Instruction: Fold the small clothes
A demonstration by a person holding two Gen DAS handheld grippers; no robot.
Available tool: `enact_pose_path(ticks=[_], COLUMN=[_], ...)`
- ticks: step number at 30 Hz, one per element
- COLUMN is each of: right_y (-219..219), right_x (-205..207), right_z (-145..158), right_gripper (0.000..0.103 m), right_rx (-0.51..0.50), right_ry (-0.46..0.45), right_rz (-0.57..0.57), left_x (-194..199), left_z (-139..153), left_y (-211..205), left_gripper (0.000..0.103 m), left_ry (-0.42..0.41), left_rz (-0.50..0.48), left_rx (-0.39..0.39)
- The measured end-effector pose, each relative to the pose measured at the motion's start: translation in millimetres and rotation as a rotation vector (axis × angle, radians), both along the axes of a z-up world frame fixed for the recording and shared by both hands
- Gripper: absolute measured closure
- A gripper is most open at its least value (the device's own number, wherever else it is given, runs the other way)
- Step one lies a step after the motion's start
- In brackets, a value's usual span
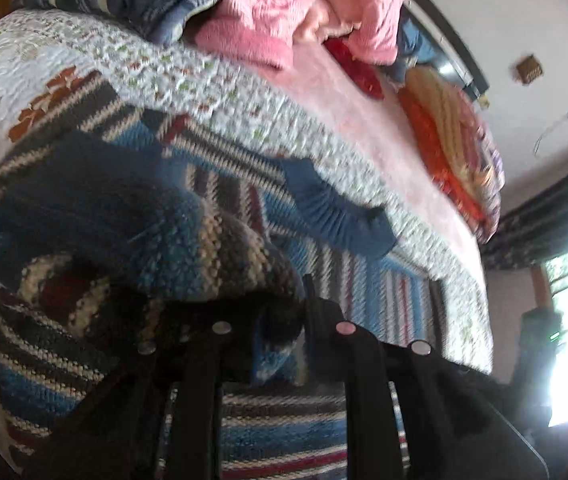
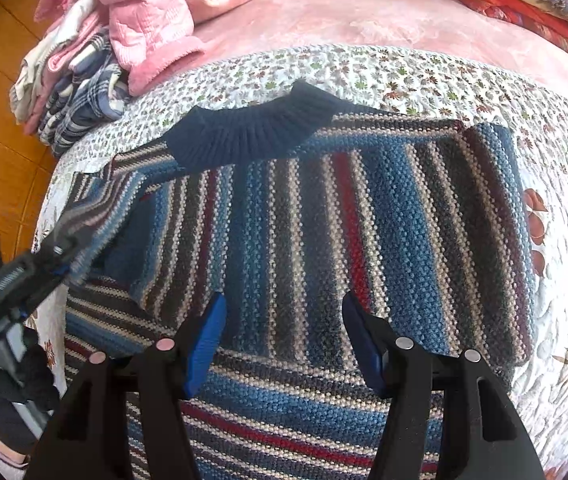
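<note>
The striped knitted sweater (image 2: 324, 232) is being folded on the floral quilt (image 2: 484, 92) of a bed, its navy collar (image 2: 251, 128) pointing away from the right-wrist camera. On the side right of the collar a sleeve panel is already lying turned in over the body. On the other side of the collar the sleeve (image 1: 123, 216) is being lifted and carried inward by the left gripper (image 2: 63, 256), whose jaws are clamped on the knit.

The right gripper (image 2: 284, 332) is being held just above the sweater's lower body, well below the collar, with its blue-padded jaws apart and nothing between them.

For a clean fold, the sleeve is best being carried across until its edge is lying parallel to the stripes, matching the panel on the far side of the collar. The body could be pinned by the right gripper so that it is not being dragged along. A pile of pink and plaid clothes (image 2: 95, 60) is lying beyond the collar, to its left.
</note>
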State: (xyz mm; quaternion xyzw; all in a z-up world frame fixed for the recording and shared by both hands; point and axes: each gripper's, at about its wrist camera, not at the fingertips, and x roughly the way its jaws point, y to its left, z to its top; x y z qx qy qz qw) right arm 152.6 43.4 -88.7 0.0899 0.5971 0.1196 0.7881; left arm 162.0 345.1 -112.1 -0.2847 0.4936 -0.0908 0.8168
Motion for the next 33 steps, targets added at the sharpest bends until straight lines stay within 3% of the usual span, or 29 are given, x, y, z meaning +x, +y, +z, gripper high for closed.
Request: enact_pose_path(ticks=[3, 7, 9, 12, 15, 19, 21, 23, 26, 28, 31, 33], right_y=[-0.5, 1.1, 3.8, 8.7, 15.3, 31.1, 41.1, 49.5, 64.6, 83.5, 112.2, 127.8], right_x=[0.7, 2.3, 2.9, 3.1, 2.4, -1.2, -2.5, -1.3, 7.0, 16.5, 32.4, 40.8], right_z=[-3.2, -7.7, -7.8, -7.8, -6.2, -1.0, 3.5, 7.8, 8.9, 6.0, -4.2, -16.3], right_gripper=[0.042, 0.042, 0.042, 0.042, 0.042, 0.042, 0.042, 0.041, 0.041, 0.041, 0.041, 0.041], right_rx=[-0.007, -0.004, -0.004, 0.007, 0.039, 0.106, 0.126, 0.181, 0.281, 0.31, 0.278, 0.291], right_ry=[0.008, 0.023, 0.023, 0.031, 0.044, 0.068, 0.071, 0.084, 0.121, 0.135, 0.151, 0.191], right_rz=[-0.002, -0.006, 0.002, 0.011, 0.016, 0.035, 0.051, 0.041, 0.024, 0.028, 0.023, 0.01], left_x=[-1.2, -4.0, -7.5, -21.8, -32.2, -27.0, -20.7, -15.4, -7.8, -6.1, -9.1, -10.1], left_z=[-23.4, -24.3, -12.8, 11.3, 40.2, 64.4, 54.1, 34.4, 1.1, -17.7, -29.3, -25.5], left_y=[0.3, 3.2, 8.0, 21.5, 53.8, 89.1, 104.3, 116.2, 120.2, 118.8, 135.1, 151.3], left_gripper=[0.077, 0.074, 0.07, 0.07, 0.067, 0.055, 0.055, 0.055, 0.054, 0.045, 0.042, 0.045], left_ry=[0.086, 0.106, 0.144, 0.239, 0.204, 0.087, 0.08, 0.117, 0.205, 0.254, 0.26, 0.25], left_rz=[-0.014, -0.029, -0.032, -0.02, 0.064, 0.115, 0.129, 0.127, 0.084, 0.022, 0.061, 0.121], left_rx=[0.003, -0.003, -0.005, 0.072, 0.083, 0.224, 0.333, 0.393, 0.367, 0.399, 0.264, 0.168])
